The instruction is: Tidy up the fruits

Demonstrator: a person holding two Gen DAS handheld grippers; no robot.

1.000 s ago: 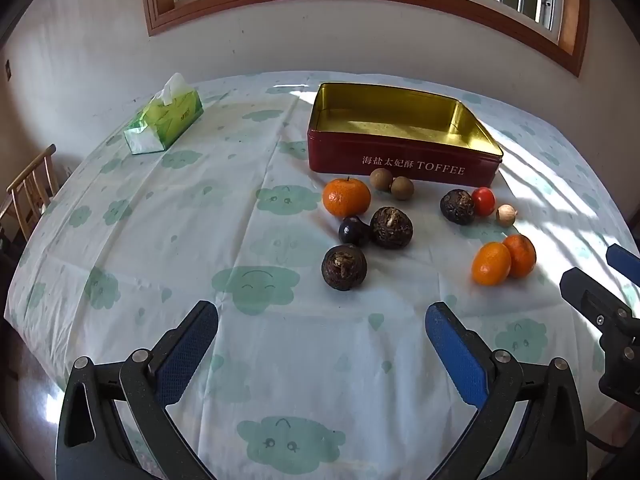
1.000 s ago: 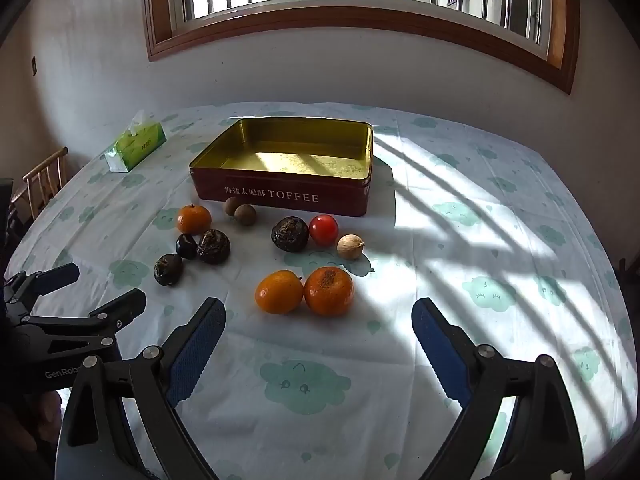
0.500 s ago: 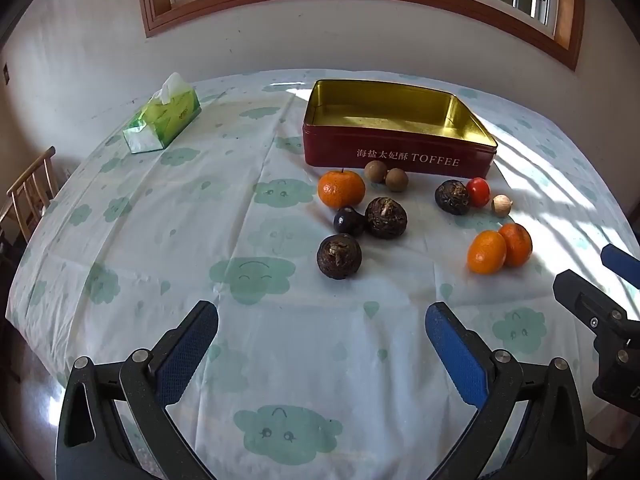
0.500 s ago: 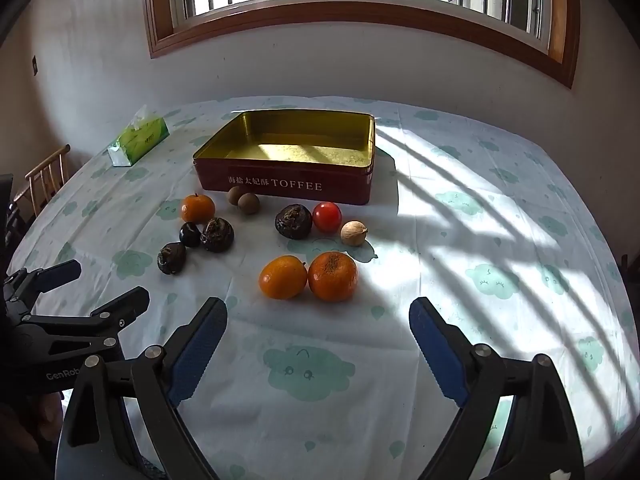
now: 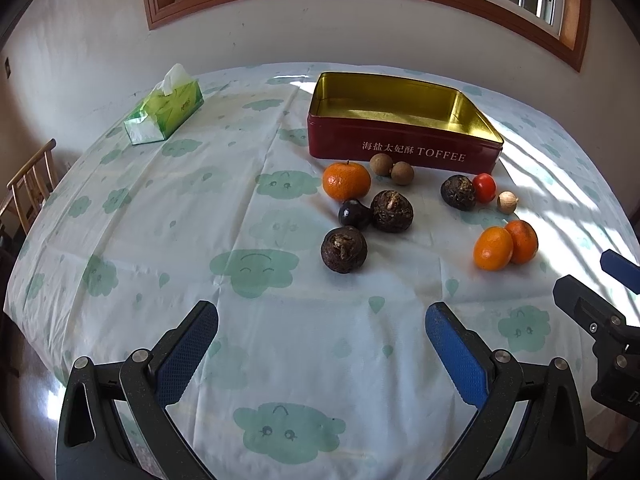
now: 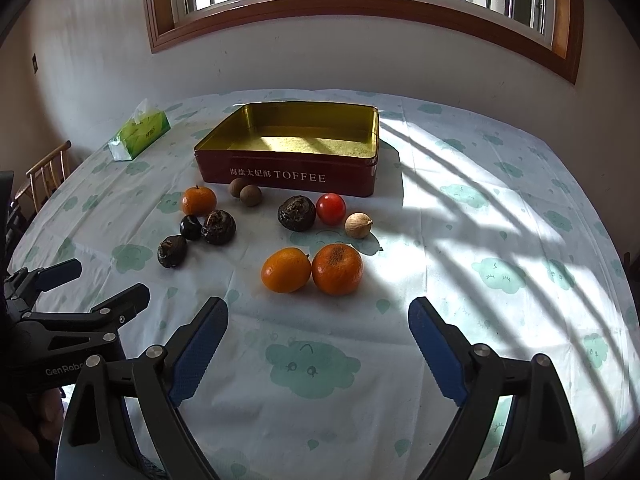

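Right wrist view: red tin (image 6: 292, 178) reads "TOFFEE" w/ Chinese characters.

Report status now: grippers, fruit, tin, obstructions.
Left gripper open, right gripper open, both empty above the cloth. Fruit loose before the toffee tin; tin empty. Two oranges nearest right gripper. Nothing in the way.

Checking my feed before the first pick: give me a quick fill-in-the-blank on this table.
1. The toffee tin holds ____ fruit.
2. The oranges on the cloth number ____.
3. The red tomato lies between a dark fruit and a pale ____.
4. Both grippers' jaws stand ____.

Missing: no; three; nut; open
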